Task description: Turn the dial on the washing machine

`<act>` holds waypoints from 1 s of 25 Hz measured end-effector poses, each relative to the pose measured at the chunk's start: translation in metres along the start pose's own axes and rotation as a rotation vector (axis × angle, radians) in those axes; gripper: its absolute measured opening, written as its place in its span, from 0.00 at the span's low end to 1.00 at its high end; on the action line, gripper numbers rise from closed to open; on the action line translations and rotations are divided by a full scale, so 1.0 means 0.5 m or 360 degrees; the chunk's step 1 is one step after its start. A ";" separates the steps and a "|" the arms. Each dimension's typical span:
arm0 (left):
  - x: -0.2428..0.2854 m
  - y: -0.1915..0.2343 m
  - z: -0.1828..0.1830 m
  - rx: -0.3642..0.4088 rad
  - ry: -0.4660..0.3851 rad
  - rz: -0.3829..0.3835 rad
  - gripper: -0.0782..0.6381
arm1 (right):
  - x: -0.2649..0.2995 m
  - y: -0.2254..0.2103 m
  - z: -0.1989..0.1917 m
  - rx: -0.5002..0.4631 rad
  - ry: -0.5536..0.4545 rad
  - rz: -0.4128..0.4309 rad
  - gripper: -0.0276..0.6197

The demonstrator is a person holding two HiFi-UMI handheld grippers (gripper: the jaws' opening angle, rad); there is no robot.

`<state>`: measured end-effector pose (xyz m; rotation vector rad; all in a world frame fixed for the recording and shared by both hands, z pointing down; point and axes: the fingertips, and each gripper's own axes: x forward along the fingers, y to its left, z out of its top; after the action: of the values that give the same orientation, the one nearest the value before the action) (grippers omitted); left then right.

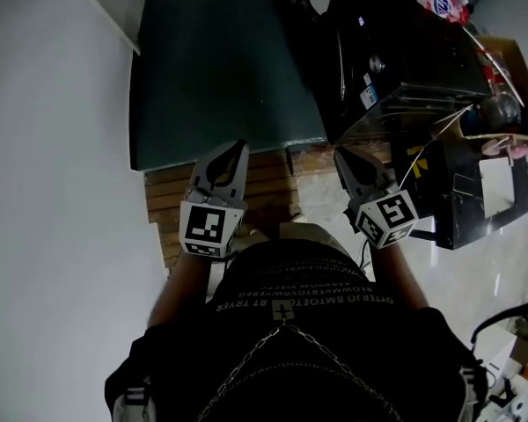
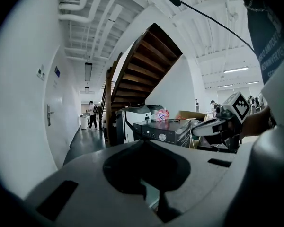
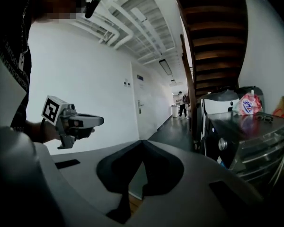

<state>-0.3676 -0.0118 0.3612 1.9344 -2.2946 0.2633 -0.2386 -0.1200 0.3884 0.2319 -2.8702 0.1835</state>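
The washing machine (image 1: 405, 51) is a dark box at the upper right of the head view, with a round silver dial (image 1: 377, 62) on its front panel. That dial (image 2: 162, 137) shows ahead and slightly right in the left gripper view, and the dial (image 3: 222, 144) shows to the right in the right gripper view. My left gripper (image 1: 241, 146) and right gripper (image 1: 338, 154) are held side by side in front of my body, short of the machine. Both are shut with nothing between the jaws. Neither touches the machine.
A pink-and-white bag (image 1: 442, 1) lies on top of the machine, and an open cardboard box (image 1: 510, 77) stands to its right. A white wall (image 1: 53, 148) runs along the left. Wooden stairs (image 2: 142, 74) rise ahead. A person (image 2: 92, 113) stands far down the corridor.
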 end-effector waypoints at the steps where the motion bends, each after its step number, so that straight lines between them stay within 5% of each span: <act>1: 0.013 -0.007 0.010 0.0012 0.0003 0.0002 0.12 | -0.007 -0.010 0.014 -0.0032 -0.0038 0.0008 0.04; 6: 0.080 -0.045 0.054 0.0040 -0.0013 0.0006 0.12 | -0.039 -0.081 0.031 -0.0096 -0.0097 0.0058 0.04; 11: 0.120 -0.078 0.061 -0.0095 -0.0002 -0.0007 0.12 | -0.079 -0.156 -0.002 -0.0008 -0.0097 0.0051 0.04; 15: 0.129 -0.085 0.056 -0.0088 0.0072 -0.0002 0.12 | -0.090 -0.200 -0.037 0.0129 -0.0076 0.0033 0.04; 25: 0.216 0.061 0.019 0.0001 0.0180 0.0008 0.12 | 0.060 -0.275 -0.051 0.0296 -0.0044 -0.0036 0.04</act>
<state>-0.4158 -0.1130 0.3733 1.8633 -2.2285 0.3638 -0.2371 -0.2550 0.4350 0.3039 -2.8768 0.4472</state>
